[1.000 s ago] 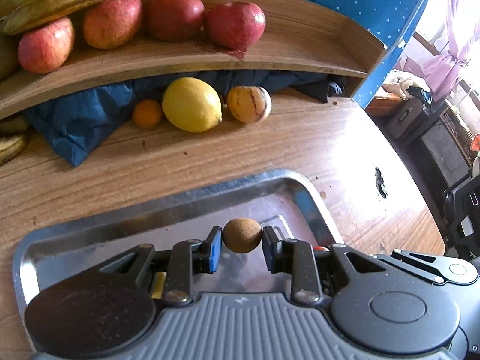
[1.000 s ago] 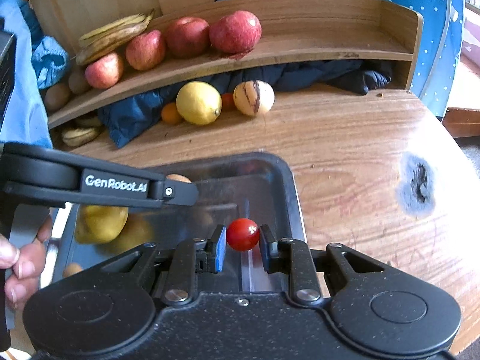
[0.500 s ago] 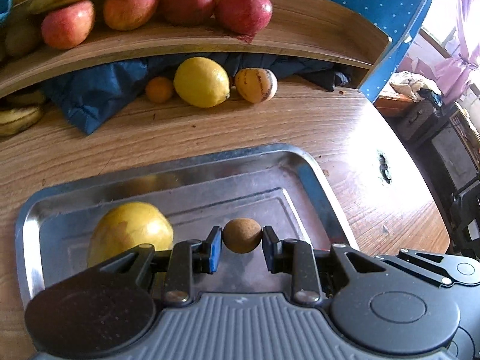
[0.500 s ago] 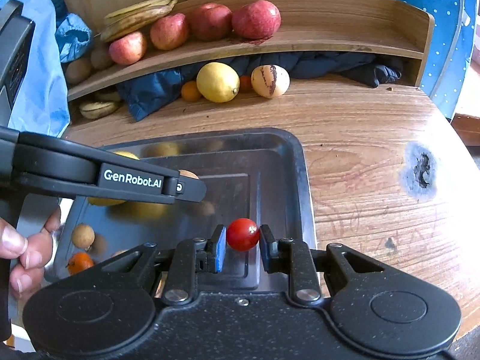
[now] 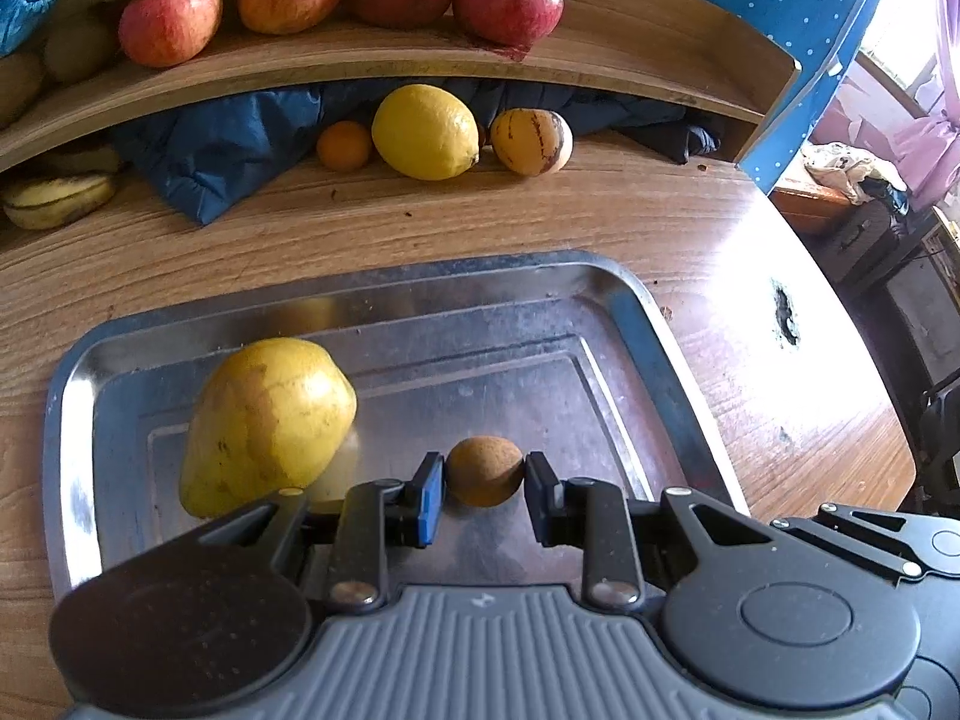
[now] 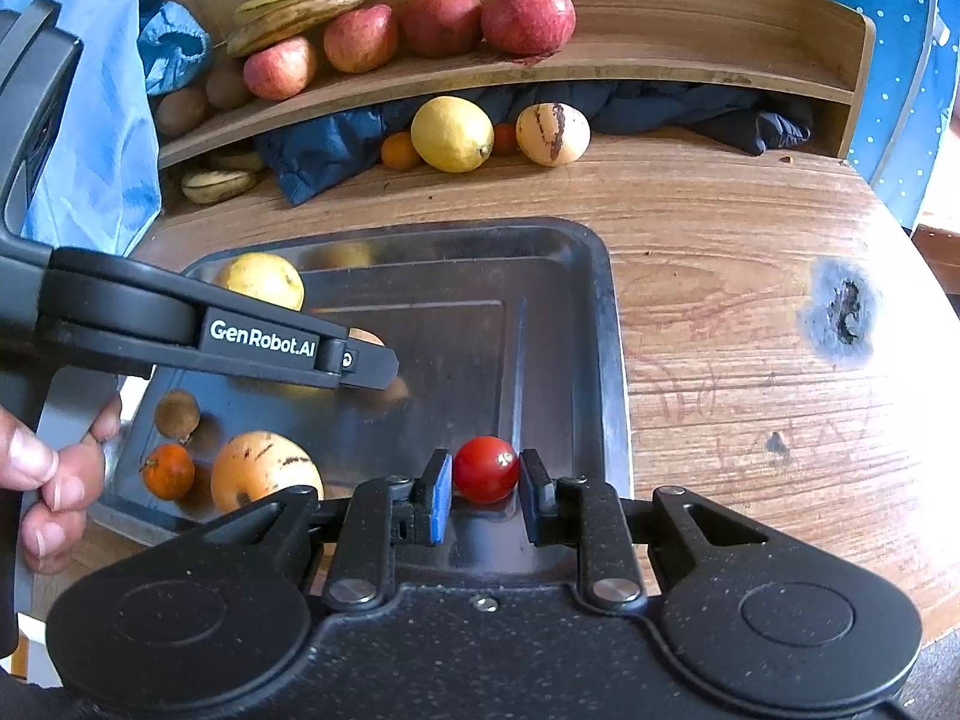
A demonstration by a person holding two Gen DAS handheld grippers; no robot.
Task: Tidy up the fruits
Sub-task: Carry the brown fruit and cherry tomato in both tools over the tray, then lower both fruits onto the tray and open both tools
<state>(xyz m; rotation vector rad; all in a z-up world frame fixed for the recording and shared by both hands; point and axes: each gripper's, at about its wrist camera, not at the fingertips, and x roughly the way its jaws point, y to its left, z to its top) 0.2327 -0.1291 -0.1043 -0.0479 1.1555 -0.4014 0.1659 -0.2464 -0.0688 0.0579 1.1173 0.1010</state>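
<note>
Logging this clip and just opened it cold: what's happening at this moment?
A person is sorting fruit with two handheld grippers over a metal tray on a wooden table. The left gripper is shut on a small brown round fruit; the right gripper is shut on a cherry tomato. A yellow mango, a small orange and a few other fruits already lie in the tray. Apples and bananas sit on the shelf behind.

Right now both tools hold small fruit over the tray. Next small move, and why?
Probably lower the right tool and release the cherry tomato on the bare tray floor beneath it. It is clamped above an open patch near the right rim, clear of the fruits at the left. The left tool, gripping the brown fruit, could follow.
</note>
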